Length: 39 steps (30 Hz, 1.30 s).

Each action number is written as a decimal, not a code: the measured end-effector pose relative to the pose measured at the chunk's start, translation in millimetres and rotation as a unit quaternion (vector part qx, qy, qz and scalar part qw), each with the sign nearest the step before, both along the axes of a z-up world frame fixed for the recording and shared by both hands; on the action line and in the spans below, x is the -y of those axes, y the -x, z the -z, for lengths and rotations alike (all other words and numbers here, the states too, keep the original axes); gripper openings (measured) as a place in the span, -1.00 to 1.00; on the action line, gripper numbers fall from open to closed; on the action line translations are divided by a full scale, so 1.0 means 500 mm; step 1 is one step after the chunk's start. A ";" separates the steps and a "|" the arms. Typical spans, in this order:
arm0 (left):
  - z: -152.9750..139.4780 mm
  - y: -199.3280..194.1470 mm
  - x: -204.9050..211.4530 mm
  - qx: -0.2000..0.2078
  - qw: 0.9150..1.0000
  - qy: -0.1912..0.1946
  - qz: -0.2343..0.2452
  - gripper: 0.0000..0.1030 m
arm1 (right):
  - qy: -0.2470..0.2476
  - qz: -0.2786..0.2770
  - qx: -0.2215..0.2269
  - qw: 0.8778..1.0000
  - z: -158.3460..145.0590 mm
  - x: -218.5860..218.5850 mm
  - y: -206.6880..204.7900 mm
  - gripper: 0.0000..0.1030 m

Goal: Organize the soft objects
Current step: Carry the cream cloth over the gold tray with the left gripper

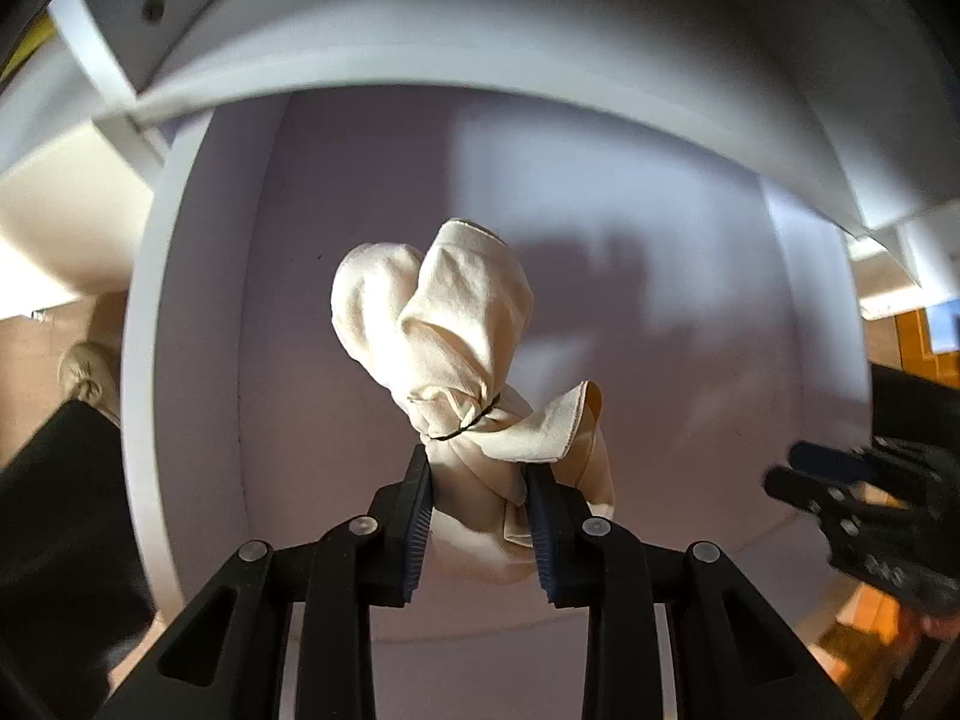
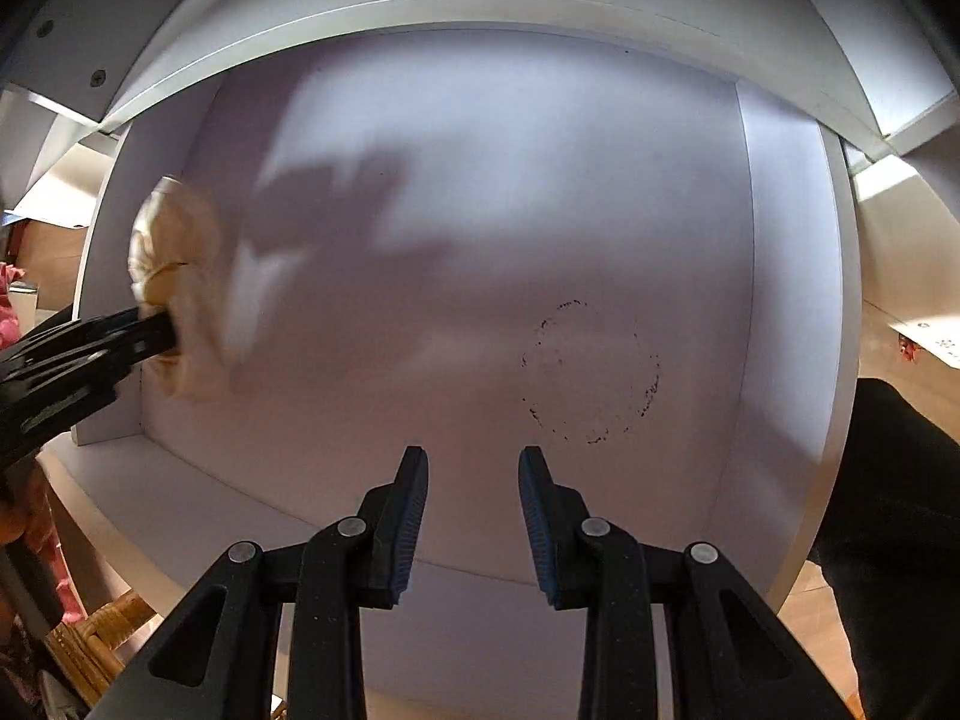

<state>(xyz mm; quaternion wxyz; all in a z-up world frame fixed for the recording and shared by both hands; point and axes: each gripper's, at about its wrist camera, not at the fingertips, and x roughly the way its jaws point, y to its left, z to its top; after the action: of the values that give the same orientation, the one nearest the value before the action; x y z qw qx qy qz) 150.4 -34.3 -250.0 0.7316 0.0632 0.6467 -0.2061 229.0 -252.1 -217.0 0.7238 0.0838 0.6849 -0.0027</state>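
blurred: cream cloth bundle (image 2: 174, 276) on my right view's left | cut off: wicker basket (image 2: 90, 642) near-left edge

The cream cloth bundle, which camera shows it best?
The left wrist view: the cream cloth bundle sits centered and sharp, with the left tool closed on its lower end. In the right wrist view it appears only at the left edge, blurred and partly behind that tool.

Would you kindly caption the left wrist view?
Left gripper clamps a cream knotted cloth bundle above a white drawer.
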 end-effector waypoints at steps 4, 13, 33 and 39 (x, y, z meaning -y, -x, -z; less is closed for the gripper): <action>-0.061 0.028 0.015 0.022 0.999 0.006 0.047 -0.43 | -0.003 0.005 0.004 1.000 -0.003 0.003 -0.001 -0.40; -0.170 0.109 -0.002 0.071 0.990 0.028 0.117 -0.43 | 0.003 0.012 0.012 1.000 -0.014 0.011 0.011 -0.40; -0.481 0.134 0.010 0.174 0.963 0.090 0.186 -0.43 | -0.004 0.021 0.013 1.000 -0.021 0.011 0.027 -0.40; -0.576 0.057 0.031 0.218 0.956 0.092 0.173 -0.43 | -0.010 0.022 0.013 1.000 -0.020 0.019 0.023 -0.40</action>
<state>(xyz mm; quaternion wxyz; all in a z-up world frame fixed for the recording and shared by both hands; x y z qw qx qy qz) 122.1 -49.6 37.7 0.8106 0.1503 0.4289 -0.3694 217.6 -261.8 -207.1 0.7318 0.1056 0.6732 -0.0106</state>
